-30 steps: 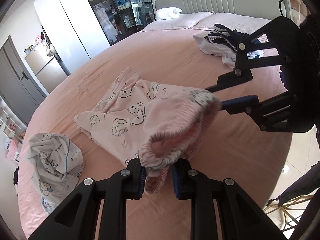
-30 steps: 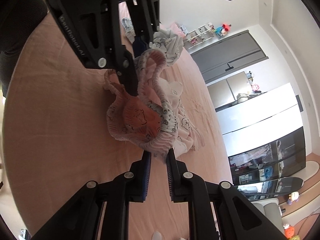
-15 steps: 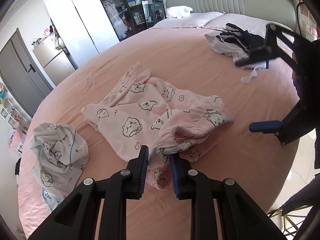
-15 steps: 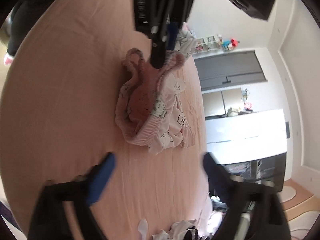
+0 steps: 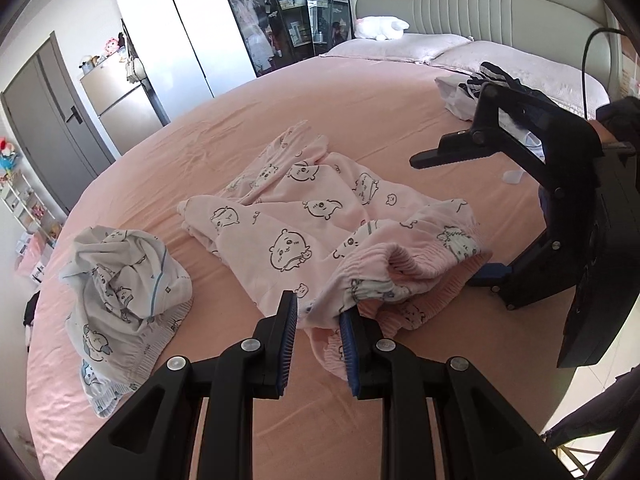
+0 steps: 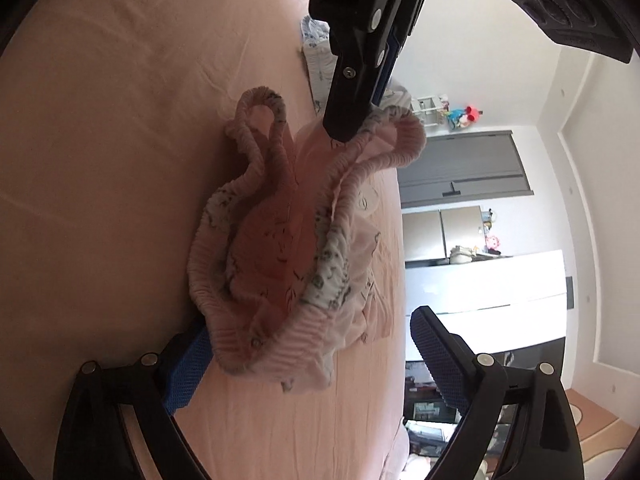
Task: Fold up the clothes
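From my left wrist camera, going left to right, I see a grey door (image 5: 44, 120) and a small fridge (image 5: 120, 108) at the far wall, then a white wardrobe (image 5: 168, 28) and a dark glass cabinet (image 5: 288, 12). On the pink bed (image 5: 360, 92) a crumpled white printed garment (image 5: 124, 284) lies at the left, well apart from the pink pyjama trousers (image 5: 296, 220) spread across the middle with cartoon animals on them. Further back at the right sits a heap of dark and white clothes (image 5: 472, 88) near the pillows (image 5: 520, 60), with a white plush toy (image 5: 380, 28) by the headboard (image 5: 480, 4). Nothing lies between my grippers and the trousers. My left gripper (image 5: 318, 332) is nearly pressed together, and its blue pads pinch a fold of the elastic waistband at the near edge. My right gripper (image 5: 452, 216) comes in from the right with its jaws spread wide, one finger above the waistband's far end and the other low on the sheet beside it. In the right wrist view the right gripper (image 6: 312, 352) straddles the bunched waistband, the cloth draped over its left pad while the right pad stands clear of it.
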